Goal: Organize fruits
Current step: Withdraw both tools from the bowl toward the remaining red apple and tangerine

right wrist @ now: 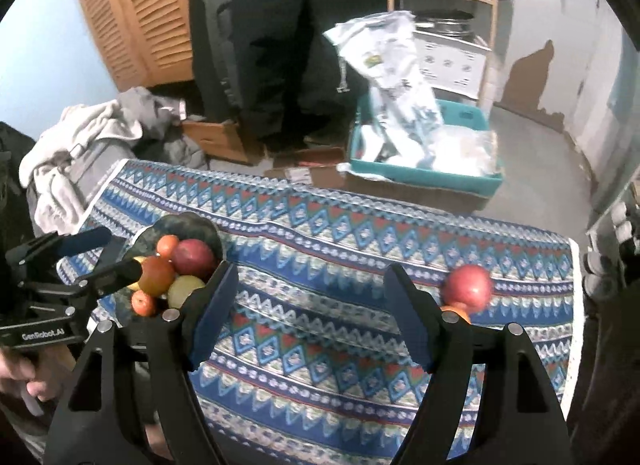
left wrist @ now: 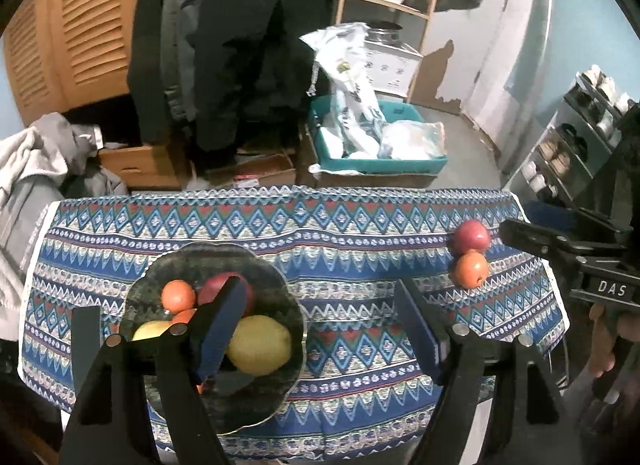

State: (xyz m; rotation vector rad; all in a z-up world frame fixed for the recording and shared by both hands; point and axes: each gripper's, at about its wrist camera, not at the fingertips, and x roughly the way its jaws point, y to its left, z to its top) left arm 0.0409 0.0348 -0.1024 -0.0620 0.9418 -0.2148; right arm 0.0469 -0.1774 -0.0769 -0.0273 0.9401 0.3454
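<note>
Dark scalloped bowl [left wrist: 256, 261] near table's left edge, on patterned tablecloth [left wrist: 352, 233]; holds oranges [left wrist: 178, 295], red apple [right wrist: 194, 259], yellow lemon [left wrist: 260, 345], more fruit half hidden. Left claw [left wrist: 320, 329] over bowl and mid-table, released, jaws apart, nothing between pads. Right claw [right wrist: 308, 317] over table's middle, released, empty. Near table's right edge, by far corner: second red apple [left wrist: 470, 235] touching orange [left wrist: 472, 269], both loose on cloth, well apart from bowl.
</note>
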